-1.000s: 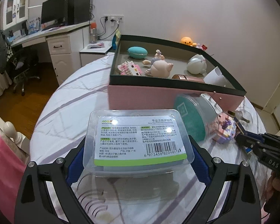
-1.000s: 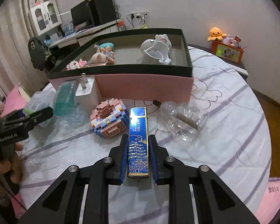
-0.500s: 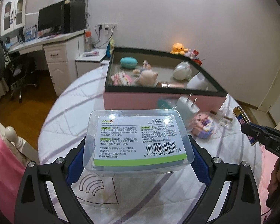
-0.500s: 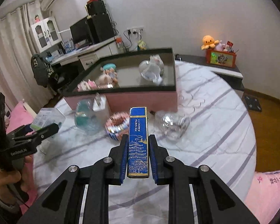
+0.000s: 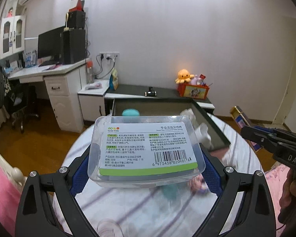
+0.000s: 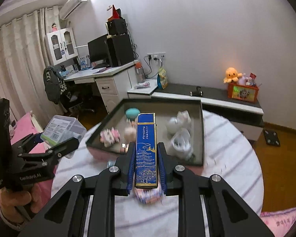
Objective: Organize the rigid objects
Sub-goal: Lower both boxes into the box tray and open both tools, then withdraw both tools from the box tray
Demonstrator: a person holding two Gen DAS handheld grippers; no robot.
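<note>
A: Bedroom, round striped surface (image 6: pixel 230 138) with an open tray (image 6: pixel 202 130) of toys on it. Step?

B: Carrying. Left tool (image 5: pixel 146 158) clamps a clear floss box (image 5: pixel 146 148); right tool (image 6: pixel 146 165) clamps a blue lighter (image 6: pixel 146 150). Both are held up above the surface, near the tray.

A: Next?

B: Probably move over the tray, lower into a free spot, then let go.

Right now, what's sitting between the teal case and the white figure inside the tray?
In the right wrist view, the blue box held by the right tool covers most of that stretch of the tray; only bare floor shows beside it.
</note>
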